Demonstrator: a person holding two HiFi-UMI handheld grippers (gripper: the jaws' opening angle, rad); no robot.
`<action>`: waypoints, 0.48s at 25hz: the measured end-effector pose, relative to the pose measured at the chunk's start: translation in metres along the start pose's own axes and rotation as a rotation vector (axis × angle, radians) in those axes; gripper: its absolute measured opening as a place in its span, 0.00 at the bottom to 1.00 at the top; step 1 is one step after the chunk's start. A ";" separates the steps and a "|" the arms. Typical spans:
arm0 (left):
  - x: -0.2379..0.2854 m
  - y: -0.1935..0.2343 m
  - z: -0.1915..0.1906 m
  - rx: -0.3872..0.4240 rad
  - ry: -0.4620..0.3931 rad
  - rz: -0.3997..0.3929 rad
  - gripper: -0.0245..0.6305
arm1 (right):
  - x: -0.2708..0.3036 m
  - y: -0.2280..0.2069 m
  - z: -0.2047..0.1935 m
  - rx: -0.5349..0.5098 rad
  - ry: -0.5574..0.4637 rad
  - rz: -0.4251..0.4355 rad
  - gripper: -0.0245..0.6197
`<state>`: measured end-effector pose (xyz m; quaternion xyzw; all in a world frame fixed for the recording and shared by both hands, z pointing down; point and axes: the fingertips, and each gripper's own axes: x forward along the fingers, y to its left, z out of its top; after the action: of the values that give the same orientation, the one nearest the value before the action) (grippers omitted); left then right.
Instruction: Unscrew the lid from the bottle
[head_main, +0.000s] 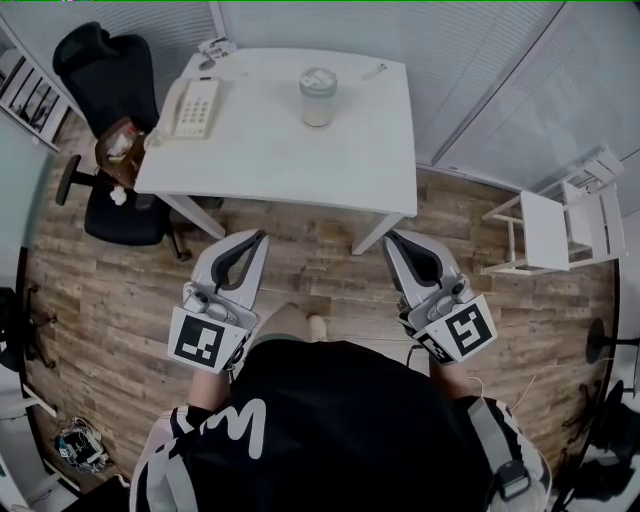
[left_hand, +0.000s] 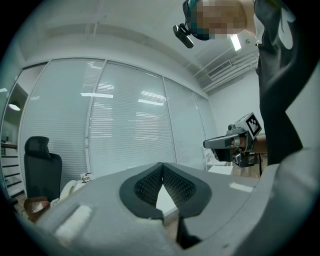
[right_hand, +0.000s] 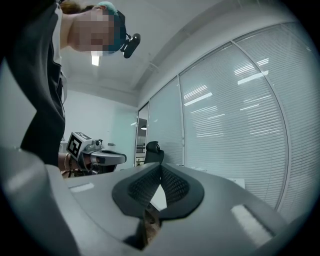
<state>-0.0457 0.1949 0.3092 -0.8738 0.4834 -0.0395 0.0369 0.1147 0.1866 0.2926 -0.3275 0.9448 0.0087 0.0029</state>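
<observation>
Closed and empty: left gripper and right gripper, short of the table — bottle untouched.
The bottle stands upright on the white table, lid on, well apart from both grippers, whose jaws meet on nothing. Risks: reaching in without opening would knock it over; twisting the lid with only 1 gripper engaged would likely spin the whole bottle.

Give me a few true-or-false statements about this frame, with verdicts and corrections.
1. The lid sits on the bottle. True.
2. The left gripper grips the bottle. False: it is shut on nothing, short of the table.
3. The right gripper is shut and empty. True.
4. The telephone lies on the floor. False: it lies on the table, left of the bottle in the head view.
</observation>
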 end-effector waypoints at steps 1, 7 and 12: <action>-0.001 -0.001 -0.002 -0.006 0.005 0.003 0.04 | 0.001 0.000 -0.003 0.007 0.002 0.004 0.04; -0.004 0.007 -0.008 -0.010 0.029 0.032 0.04 | 0.008 0.000 -0.007 0.025 -0.005 0.028 0.04; 0.008 0.014 -0.011 -0.008 0.023 0.017 0.04 | 0.017 -0.005 -0.006 0.005 -0.001 0.013 0.04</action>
<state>-0.0541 0.1807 0.3186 -0.8692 0.4915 -0.0472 0.0283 0.1041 0.1723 0.2986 -0.3212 0.9470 0.0066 0.0041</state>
